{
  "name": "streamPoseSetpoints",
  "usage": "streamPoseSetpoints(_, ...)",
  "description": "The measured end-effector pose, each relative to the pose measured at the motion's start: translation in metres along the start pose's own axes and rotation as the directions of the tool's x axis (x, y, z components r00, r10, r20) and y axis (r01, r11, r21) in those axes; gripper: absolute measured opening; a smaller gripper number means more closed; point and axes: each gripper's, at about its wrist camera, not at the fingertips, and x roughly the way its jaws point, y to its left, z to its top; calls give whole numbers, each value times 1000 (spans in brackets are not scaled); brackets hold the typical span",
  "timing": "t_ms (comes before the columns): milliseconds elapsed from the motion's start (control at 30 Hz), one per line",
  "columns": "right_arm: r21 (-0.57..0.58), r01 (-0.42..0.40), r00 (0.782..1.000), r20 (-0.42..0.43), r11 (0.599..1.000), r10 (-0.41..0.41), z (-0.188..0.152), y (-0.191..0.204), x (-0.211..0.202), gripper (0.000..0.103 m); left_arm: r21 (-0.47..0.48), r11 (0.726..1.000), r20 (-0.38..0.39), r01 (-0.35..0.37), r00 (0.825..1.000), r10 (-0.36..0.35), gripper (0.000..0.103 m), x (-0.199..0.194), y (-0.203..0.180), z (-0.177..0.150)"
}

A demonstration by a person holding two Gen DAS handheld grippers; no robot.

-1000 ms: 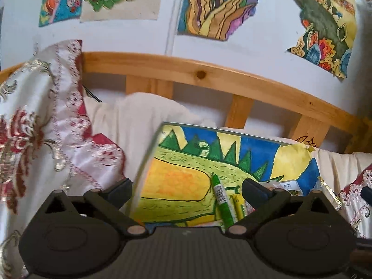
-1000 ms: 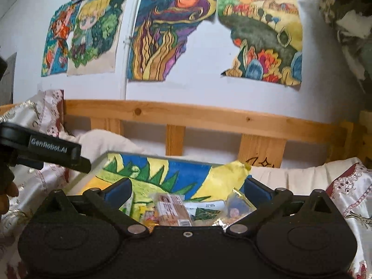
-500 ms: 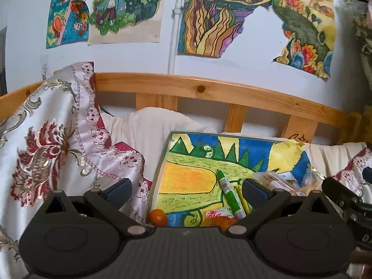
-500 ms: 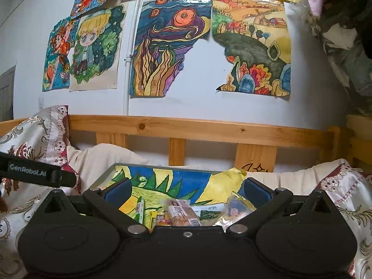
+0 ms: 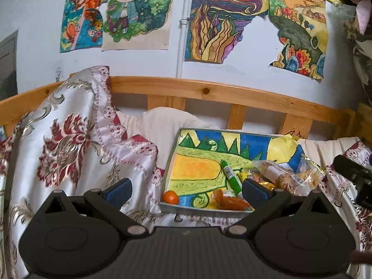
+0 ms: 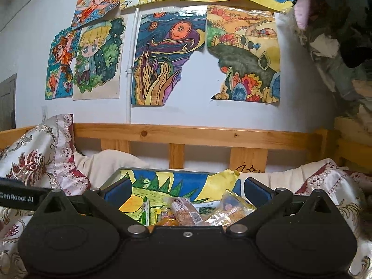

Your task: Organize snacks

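Glossy embroidered satin cloth (image 5: 69, 139), smooth varnished wooden rail (image 5: 209, 93), crinkly shiny plastic snack wrappers (image 6: 232, 209), matt paper drawings (image 6: 167, 58)

Snacks heaped on a shallow tray (image 5: 165, 176) lined with a bright painted sheet, mostly toward its right half. Small orange fruit (image 5: 171, 197) sits alone in the tray's near left corner. Green tube-shaped packet (image 5: 230, 177) lies diagonally across the middle. Crumpled orange wrapper (image 5: 230, 201) at the near edge, just beside the tube's lower end. Clear-wrapped bar with a white label (image 6: 184, 211) lies lengthwise in the pile; a clear bag with yellow trim (image 6: 232, 208) rests to its right, tilted.
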Motion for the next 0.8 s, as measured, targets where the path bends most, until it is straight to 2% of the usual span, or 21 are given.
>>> streamPoseSetpoints(167,8,0,1000,-9,1000,1,-3,-1,-15,102,1,1000,-3,-9,1000,9,102,-13,3,-9)
streamPoseSetpoints(433,19,-18,1000,-23,1000,18,-9,5,-35,102,58,998,31,18,999,-20,102,-38,1,-18)
streamPoseSetpoints(800,18,-13,998,-68,1000,14,-29,14,-62,102,95,995,34,41,998,-45,103,-55,7,-35)
